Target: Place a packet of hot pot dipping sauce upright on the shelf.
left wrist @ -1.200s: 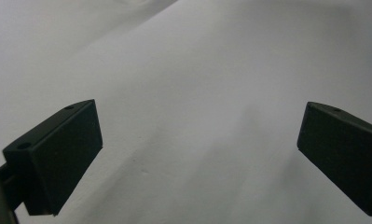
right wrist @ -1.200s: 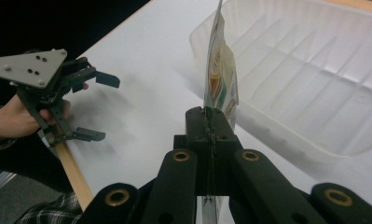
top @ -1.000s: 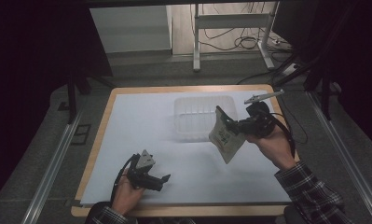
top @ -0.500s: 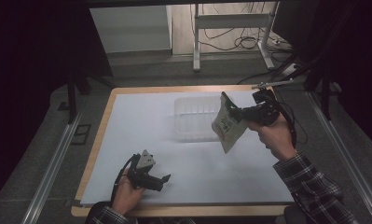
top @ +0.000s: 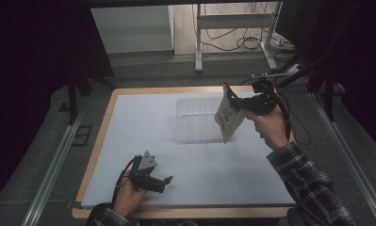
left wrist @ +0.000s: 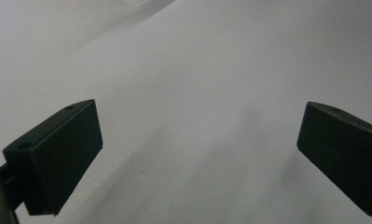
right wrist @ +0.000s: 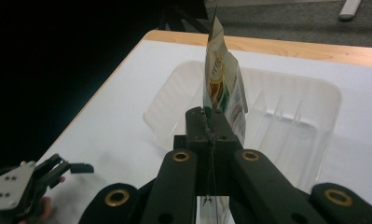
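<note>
My right gripper [top: 241, 104] is shut on the edge of a flat printed pouch [top: 227, 115], which hangs tilted in the air over the right rim of a clear plastic tray [top: 193, 117]. In the right gripper view the jaws pinch the pouch [right wrist: 219, 88] edge-on, with the tray [right wrist: 291, 112] right below and beyond it. My left gripper [top: 166, 182] rests low on the white table sheet [top: 148, 127] near the front edge, jaws wide apart with nothing between them. The left gripper view has bare white sheet [left wrist: 197, 102] between its two black pads [left wrist: 58, 154].
The wooden table edge [top: 96, 141] frames the white sheet. Metal rails [top: 49, 174] run along both sides of the table. A desk frame and cables [top: 242, 33] stand on the floor beyond the far edge. The left gripper [right wrist: 58, 175] also appears at the lower left of the right gripper view.
My right hand has carried the pouch up and away from me, from in front of the tray to above its right rim. The left hand has stayed put.
</note>
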{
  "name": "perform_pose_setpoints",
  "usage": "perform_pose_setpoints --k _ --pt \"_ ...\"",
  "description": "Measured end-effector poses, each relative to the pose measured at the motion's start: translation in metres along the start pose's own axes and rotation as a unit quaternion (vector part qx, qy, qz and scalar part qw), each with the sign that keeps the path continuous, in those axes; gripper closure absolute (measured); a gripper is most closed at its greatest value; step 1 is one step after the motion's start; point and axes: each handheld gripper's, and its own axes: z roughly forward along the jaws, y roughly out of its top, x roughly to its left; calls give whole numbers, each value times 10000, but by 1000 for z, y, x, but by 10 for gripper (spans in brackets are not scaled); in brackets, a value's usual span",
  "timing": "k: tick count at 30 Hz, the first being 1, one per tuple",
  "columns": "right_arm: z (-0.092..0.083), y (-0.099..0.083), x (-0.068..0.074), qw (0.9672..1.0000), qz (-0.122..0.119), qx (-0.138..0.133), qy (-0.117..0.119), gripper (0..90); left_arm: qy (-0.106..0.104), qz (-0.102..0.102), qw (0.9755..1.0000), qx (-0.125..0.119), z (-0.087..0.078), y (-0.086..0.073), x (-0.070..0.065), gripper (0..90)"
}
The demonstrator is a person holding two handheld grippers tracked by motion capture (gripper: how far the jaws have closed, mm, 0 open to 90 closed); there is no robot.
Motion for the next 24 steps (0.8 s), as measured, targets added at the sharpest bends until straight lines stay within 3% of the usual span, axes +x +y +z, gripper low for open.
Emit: perform_pose_setpoints --k 24 --pt "38 21 -17 9988 266 -191 -367 890 8 11 10000 17 0 0 0 0"
